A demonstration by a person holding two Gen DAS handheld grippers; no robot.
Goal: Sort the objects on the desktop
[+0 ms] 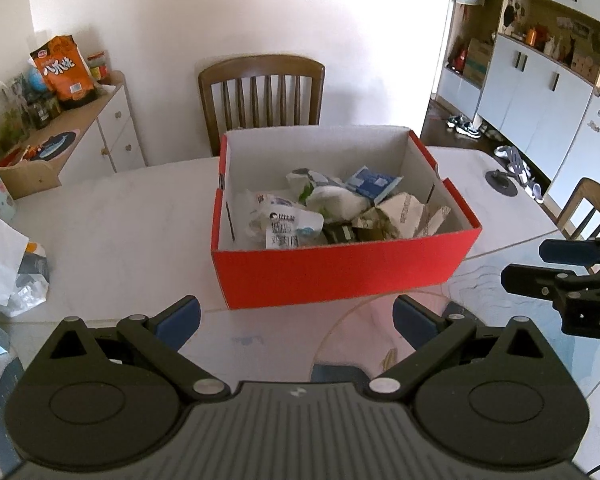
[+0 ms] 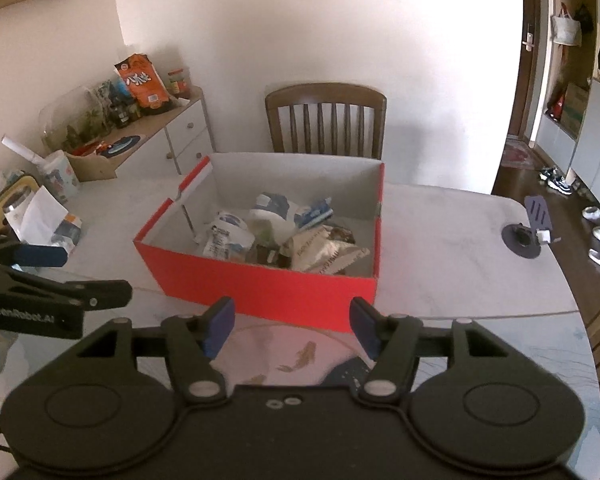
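A red cardboard box (image 1: 340,272) with a white inside stands on the white table (image 1: 132,216). It holds several crumpled wrappers, packets and a blue-white carton (image 1: 374,184). The box also shows in the right wrist view (image 2: 260,288). My left gripper (image 1: 296,320) is open and empty, just in front of the box's near wall. My right gripper (image 2: 292,328) is open and empty, also close to the box's near wall. Each gripper appears at the edge of the other's view: the right one (image 1: 540,268) and the left one (image 2: 80,276).
A white paper and plastic bags (image 1: 16,276) lie at the table's left edge. A wooden chair (image 1: 262,92) stands behind the box. A sideboard (image 1: 80,136) with snack bags is at the left. A round black holder (image 2: 520,240) sits on the table's right.
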